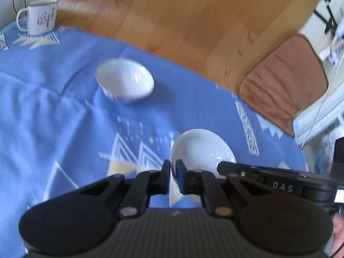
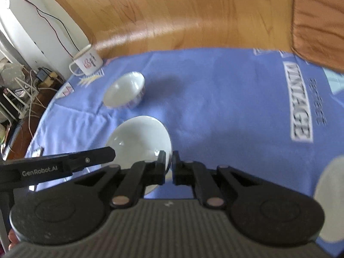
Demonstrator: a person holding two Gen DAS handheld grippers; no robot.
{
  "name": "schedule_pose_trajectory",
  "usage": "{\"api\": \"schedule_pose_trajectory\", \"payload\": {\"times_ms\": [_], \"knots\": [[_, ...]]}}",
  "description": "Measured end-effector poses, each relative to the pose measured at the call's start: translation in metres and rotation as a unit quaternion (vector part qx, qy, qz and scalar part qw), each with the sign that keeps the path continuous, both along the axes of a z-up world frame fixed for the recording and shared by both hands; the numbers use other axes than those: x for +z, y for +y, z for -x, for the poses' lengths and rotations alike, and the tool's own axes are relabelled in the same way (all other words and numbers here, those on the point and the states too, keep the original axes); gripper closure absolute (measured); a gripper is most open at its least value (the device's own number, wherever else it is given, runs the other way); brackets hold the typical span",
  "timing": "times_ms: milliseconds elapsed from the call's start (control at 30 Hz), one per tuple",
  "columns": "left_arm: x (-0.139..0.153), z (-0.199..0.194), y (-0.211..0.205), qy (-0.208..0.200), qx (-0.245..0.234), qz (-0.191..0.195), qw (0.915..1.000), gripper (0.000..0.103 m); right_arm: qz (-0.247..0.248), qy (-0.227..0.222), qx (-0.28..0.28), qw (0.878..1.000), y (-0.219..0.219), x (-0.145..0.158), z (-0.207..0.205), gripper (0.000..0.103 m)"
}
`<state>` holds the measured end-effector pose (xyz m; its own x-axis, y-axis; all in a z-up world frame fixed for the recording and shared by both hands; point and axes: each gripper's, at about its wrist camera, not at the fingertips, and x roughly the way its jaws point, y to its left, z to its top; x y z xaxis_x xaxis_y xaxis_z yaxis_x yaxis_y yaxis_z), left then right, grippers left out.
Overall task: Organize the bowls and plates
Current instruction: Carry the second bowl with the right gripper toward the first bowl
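Observation:
A shallow white bowl sits low on the blue tablecloth, close to both grippers. My left gripper is shut on its near left rim, which shows between the pads. My right gripper is shut on the right rim of the same bowl. Each gripper shows in the other's view as a black arm lying across the bowl's opposite side: the right one and the left one. Farther back stands a deeper white bowl with a patterned outside, free of both grippers.
A white enamel mug with a stick in it stands at the table's far left edge. A white plate shows at the right edge. Beyond the blue tablecloth lie a wooden floor and a brown chair cushion. Cables crowd the left.

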<state>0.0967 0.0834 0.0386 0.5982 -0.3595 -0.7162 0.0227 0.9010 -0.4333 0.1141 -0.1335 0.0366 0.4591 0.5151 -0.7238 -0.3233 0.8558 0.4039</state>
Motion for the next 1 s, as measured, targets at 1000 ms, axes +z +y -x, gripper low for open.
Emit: {"api": "schedule_pose_trajectory", "payload": {"times_ms": [1000], "knots": [[0.008,-0.026,-0.224,0.006,-0.138,-0.051,0.9892,0.095,0.044,-0.069,-0.155,0.985,-0.182,-0.005,0.053,0.088]]}}
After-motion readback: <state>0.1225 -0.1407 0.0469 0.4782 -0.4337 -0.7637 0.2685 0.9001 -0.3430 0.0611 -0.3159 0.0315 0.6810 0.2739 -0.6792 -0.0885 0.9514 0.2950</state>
